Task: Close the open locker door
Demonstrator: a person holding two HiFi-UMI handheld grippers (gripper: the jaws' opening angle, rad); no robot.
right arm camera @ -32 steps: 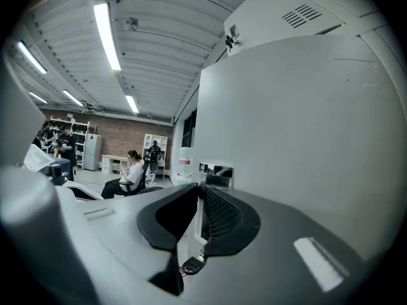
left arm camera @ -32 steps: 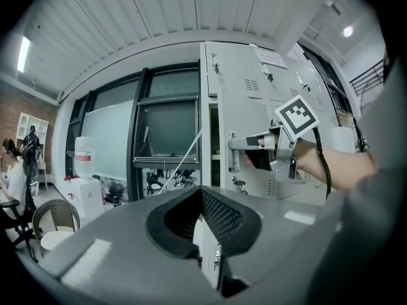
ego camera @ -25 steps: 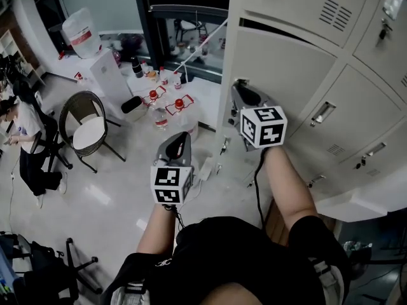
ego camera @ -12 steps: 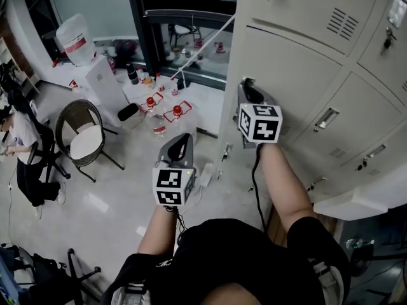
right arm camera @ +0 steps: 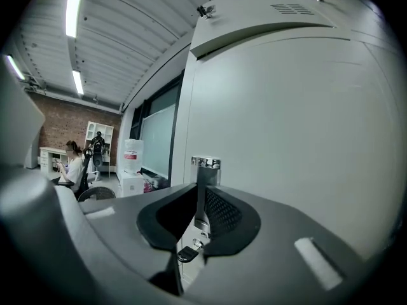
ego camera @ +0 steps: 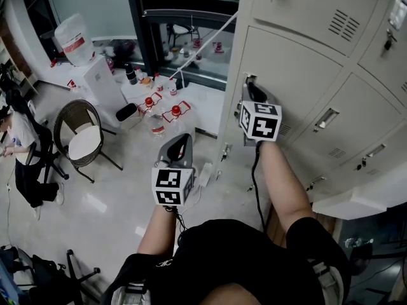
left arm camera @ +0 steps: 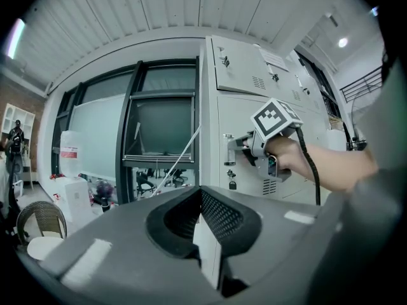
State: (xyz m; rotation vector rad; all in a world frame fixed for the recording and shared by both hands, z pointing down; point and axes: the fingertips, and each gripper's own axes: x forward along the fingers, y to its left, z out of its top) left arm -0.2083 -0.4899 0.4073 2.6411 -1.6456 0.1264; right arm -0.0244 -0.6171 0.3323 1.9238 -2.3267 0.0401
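A bank of pale lockers [ego camera: 305, 11] fills the room's right side. The right gripper [ego camera: 250, 89], clamped on the chrome handle [right arm camera: 205, 165], holds the locker door [ego camera: 289, 68] nearly flush. Next it needs pressing fully home. The left gripper [ego camera: 180, 140] hangs closed and empty.

Plain pale cream covers the tall metal locker door [ego camera: 286, 62]; its small upright handle [right arm camera: 205, 169] is shiny silver. Grey plastic left gripper [ego camera: 180, 138] and right gripper [ego camera: 250, 88] carry white cubes [ego camera: 172, 185] with black square markers

right gripper [right arm camera: 202, 220]: matt grey plastic shell, black mesh-textured pads [right arm camera: 224, 213] | handle [right arm camera: 205, 170] between its jaws: glossy chrome | locker door [right arm camera: 286, 138] beyond jaws: smooth matt painted metal
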